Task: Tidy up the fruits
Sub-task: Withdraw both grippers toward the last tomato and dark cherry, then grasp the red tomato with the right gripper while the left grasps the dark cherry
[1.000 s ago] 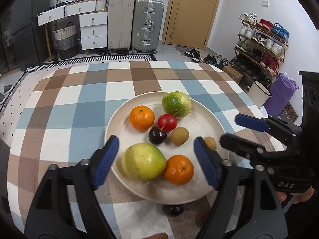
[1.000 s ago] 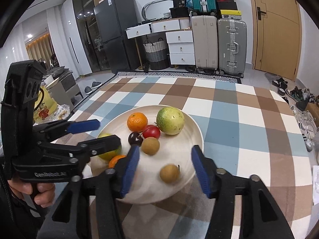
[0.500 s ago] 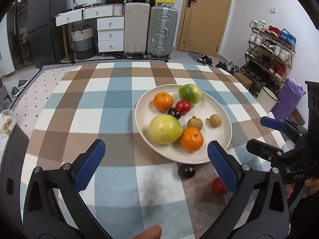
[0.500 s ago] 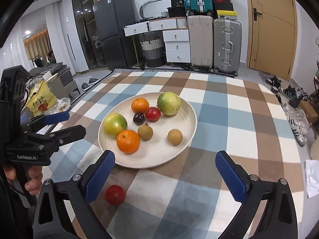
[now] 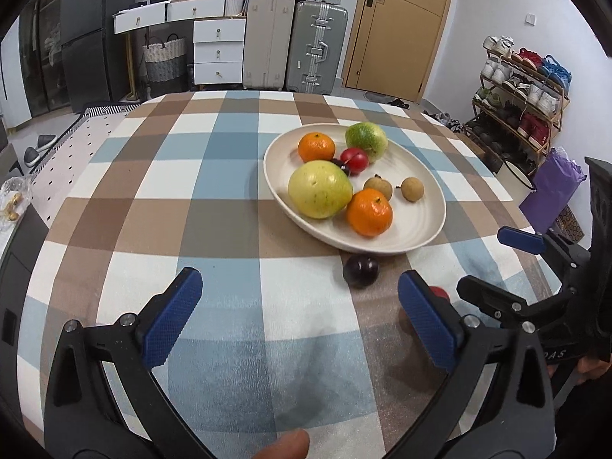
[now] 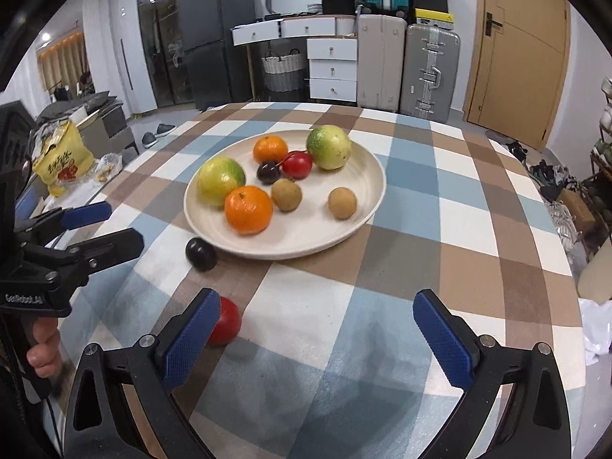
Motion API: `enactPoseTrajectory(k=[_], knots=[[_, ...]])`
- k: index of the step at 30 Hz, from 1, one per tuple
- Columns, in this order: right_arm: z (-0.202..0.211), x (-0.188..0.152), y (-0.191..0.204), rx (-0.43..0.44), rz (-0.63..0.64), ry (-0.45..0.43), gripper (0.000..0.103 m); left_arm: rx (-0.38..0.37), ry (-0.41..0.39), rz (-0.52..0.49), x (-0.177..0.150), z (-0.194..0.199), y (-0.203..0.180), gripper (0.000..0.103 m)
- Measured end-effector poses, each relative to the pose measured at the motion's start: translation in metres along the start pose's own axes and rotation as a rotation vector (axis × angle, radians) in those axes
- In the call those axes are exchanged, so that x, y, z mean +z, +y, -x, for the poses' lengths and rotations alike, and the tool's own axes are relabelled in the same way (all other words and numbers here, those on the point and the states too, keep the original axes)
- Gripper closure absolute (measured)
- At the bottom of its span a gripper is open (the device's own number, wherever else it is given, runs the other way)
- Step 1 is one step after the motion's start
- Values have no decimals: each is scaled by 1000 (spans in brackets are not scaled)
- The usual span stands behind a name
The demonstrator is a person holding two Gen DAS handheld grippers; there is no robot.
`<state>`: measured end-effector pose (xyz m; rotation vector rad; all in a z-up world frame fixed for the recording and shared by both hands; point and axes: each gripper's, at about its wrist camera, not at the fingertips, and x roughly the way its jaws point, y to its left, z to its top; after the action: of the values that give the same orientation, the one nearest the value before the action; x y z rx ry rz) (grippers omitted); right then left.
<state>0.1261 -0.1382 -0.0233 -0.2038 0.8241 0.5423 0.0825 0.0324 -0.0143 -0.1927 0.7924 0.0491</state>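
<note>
a bench covered in a blue, brown and white checked cloth [image 5: 237, 206] carries a cream plate [image 5: 417, 229] of fruit. on the plate lie two oranges, one at the far side [image 5: 316, 147] and one nearer the front [image 5: 369, 212], a large yellow-green fruit [image 5: 319, 189] just left of the front orange, a rounder green fruit [image 5: 366, 140] at the back, a small red fruit [image 5: 354, 160] touching a dark cherry-like one [image 6: 268, 171] in the middle, and two small brown fruits [image 5: 378, 187] [image 5: 412, 189] side by side, slightly apart.

two fruits sit off the plate on the cloth: a dark plum [image 5: 360, 270] just beside the plate's near rim, and a red fruit [image 6: 225, 321] nearer the camera, well clear of the plate.

the left gripper [image 5: 302, 321] hovers low over the cloth on the near side of the plate, its blue-padded fingers [image 5: 172, 317] spread wide with nothing between them. the dark plum lies ahead of it, just inside its right finger's line, and the red fruit peeks out behind that finger.

the right gripper [image 6: 317, 336] also hovers over the cloth in front of the plate, fingers [image 6: 443, 340] wide apart and empty. the red fruit lies right at the tip of its left finger; whether it touches the pad cannot be told.

behind the bench stand suitcases [image 5: 317, 46], a white drawer unit [image 5: 218, 51], a wooden door [image 5: 401, 26] and a shoe rack [image 5: 520, 88].
</note>
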Motion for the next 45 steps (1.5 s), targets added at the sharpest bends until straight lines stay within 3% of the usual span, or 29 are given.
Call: enactPoseTrajectory(k=[9, 15, 22, 39, 45], knots=[[-3, -12, 13, 15, 20, 6, 1, -5, -2, -10, -10, -6, -5, 1], [-10, -15, 13, 111, -21, 39, 1, 3, 2, -29, -14, -11, -8, 1], [-25, -13, 11, 167, -57, 96, 1, 13, 35, -51, -17, -17, -9, 1], [-33, -12, 26, 83, 44, 122, 1, -6, 69, -3, -14, -27, 7, 2], [-32, -13, 36, 70, 100, 113, 20, 2, 64, -9, -11, -28, 7, 2]])
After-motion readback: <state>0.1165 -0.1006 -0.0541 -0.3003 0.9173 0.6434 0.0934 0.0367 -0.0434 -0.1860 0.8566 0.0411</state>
